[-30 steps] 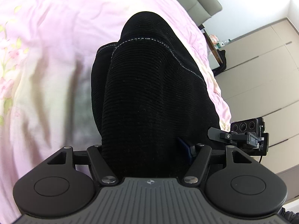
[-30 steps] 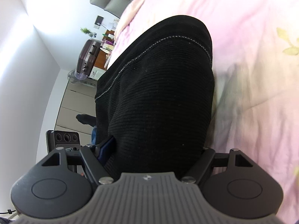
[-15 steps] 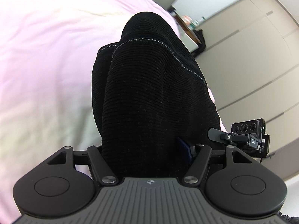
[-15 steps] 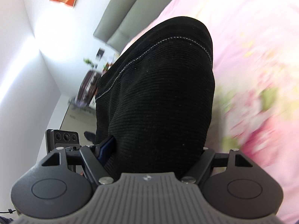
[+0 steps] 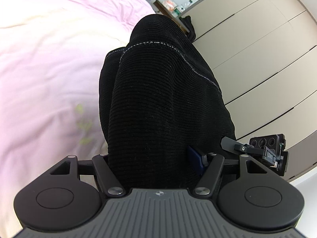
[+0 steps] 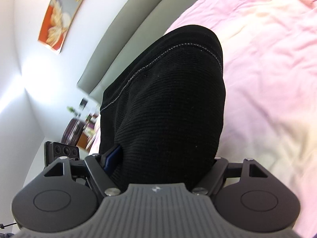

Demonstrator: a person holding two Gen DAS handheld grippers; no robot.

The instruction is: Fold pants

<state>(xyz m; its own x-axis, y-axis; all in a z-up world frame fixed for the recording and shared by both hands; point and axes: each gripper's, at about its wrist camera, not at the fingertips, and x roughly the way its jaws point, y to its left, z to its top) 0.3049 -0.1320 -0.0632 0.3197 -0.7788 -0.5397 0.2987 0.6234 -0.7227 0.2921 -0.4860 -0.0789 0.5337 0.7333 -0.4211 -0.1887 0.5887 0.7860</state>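
The black ribbed pants are bunched thickly between the jaws of the left hand-held gripper, which is closed on a thick wad of the cloth, and the same garment is clamped in the same way in the right hand-held gripper, so both are seen holding fabric rather than standing empty. The cloth is draped over the fingers in each view, hiding the fingertips, and a line of pale stitching is seen running across it. The pants are held above the pink bed cover, lifted off it at the gripped ends; how much of the garment lies on the bed below cannot be told. The fold is judged to be under way but not finished: the held edge is not yet laid down, and smoothing and any further fold are left. No containers are seen; only a wardrobe, a grey headboard and a wall picture are in the background.
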